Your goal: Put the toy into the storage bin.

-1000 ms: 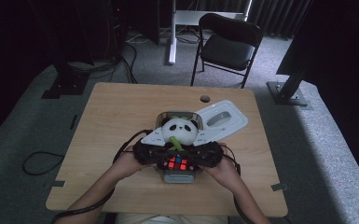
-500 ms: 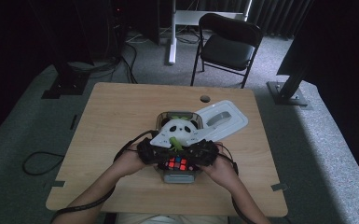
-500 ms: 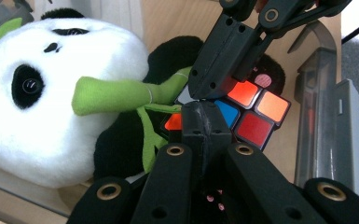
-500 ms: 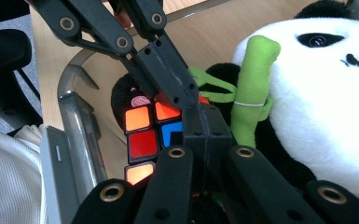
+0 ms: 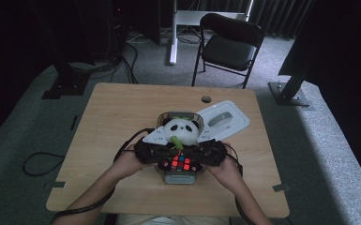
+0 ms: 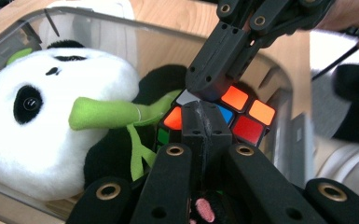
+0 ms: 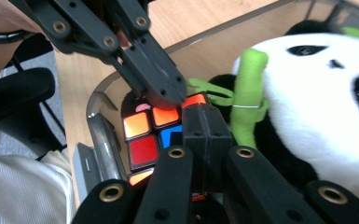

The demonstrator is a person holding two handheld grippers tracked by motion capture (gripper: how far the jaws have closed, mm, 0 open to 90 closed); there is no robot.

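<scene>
Left to right across the table [image 5: 98, 122]. The left gripper [image 5: 161, 153] comes in from the person's left hand [image 5: 126, 161] with its jaws pressed together, nothing between them; in the left gripper view its closed tip [image 6: 200, 122] rests against the top of the puzzle cube [image 6: 242, 116]. The cube [image 5: 180, 162] sits in the near end of a clear plastic bin [image 5: 180, 177], just beside the plush panda [image 5: 182, 130], which fills the far end with a green bamboo stalk [image 6: 105, 113] at its mouth. The right gripper [image 5: 199, 154], held by the right hand [image 5: 222, 169], is likewise closed on nothing, its tip [image 7: 204, 123] at the cube's top face and meeting the left gripper's tip over it. The bin's white lid [image 5: 225, 119] lies behind, to the right.
</scene>
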